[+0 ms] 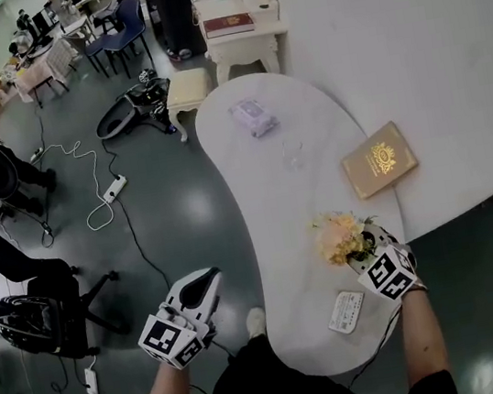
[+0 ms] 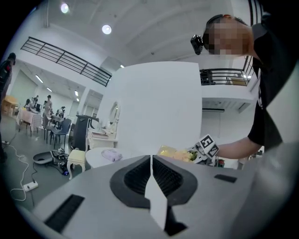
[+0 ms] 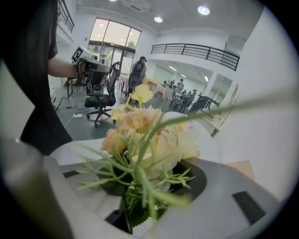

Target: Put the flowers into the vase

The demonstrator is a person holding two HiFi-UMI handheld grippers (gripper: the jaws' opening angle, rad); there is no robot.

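Head view: right hand-held gripper [image 1: 374, 255] at lower right of frame, clamped on the flowers [image 1: 341, 237], with the bunch above the near end of the white table [image 1: 262, 235]. Left hand-held gripper [image 1: 206, 283] at lower left, off the table over the floor, carrying nothing. Clear glass thing mid-table is probably the vase [image 1: 292, 153], well apart from the bunch, with a book [image 1: 378, 159] to its right. Left gripper view: jaws together, nothing between them. Right gripper view: jaws shut on the flowers low on the green stalks, heads fanning out above. My read on handling: light, soft, petals bruise easily, stalks thin and springy. Grip belongs on the stalks below the heads, never on the petals.
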